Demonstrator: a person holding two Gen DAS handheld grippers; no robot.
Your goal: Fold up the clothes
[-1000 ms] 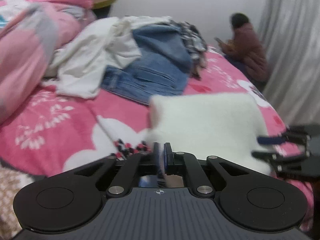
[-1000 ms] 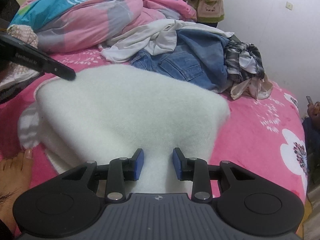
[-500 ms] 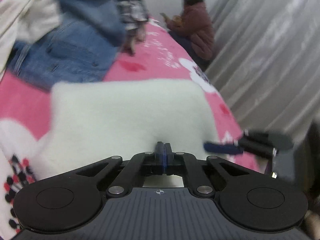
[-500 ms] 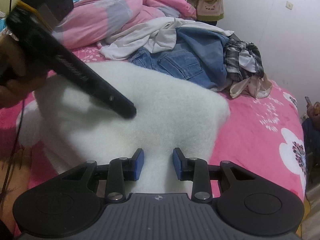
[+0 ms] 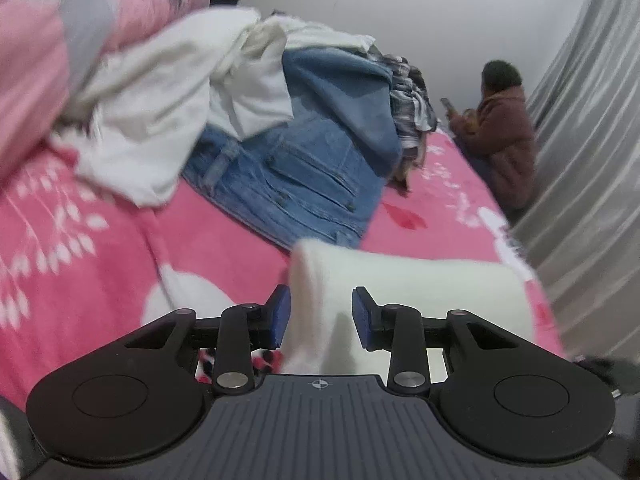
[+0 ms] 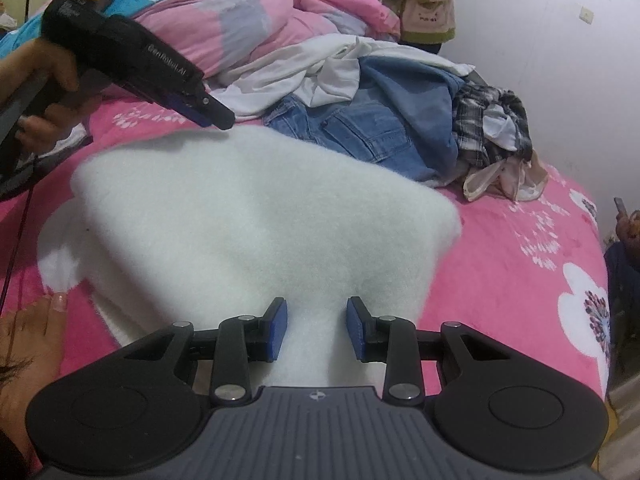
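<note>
Both grippers at the folded white fleece

Left gripper (image 5: 319, 318) jaws opening, the fleece (image 6: 256, 216) edge loose between them; right gripper (image 6: 316, 328) part-open astride its near edge. Bare pink bedspread (image 6: 500, 264) right; jeans (image 6: 360, 128) beyond.

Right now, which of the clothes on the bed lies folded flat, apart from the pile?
The fluffy white garment, nearest both cameras. It lies as one smooth piece on the pink blanket, while the jeans, white shirt and checked shirt are heaped together behind it.
</note>
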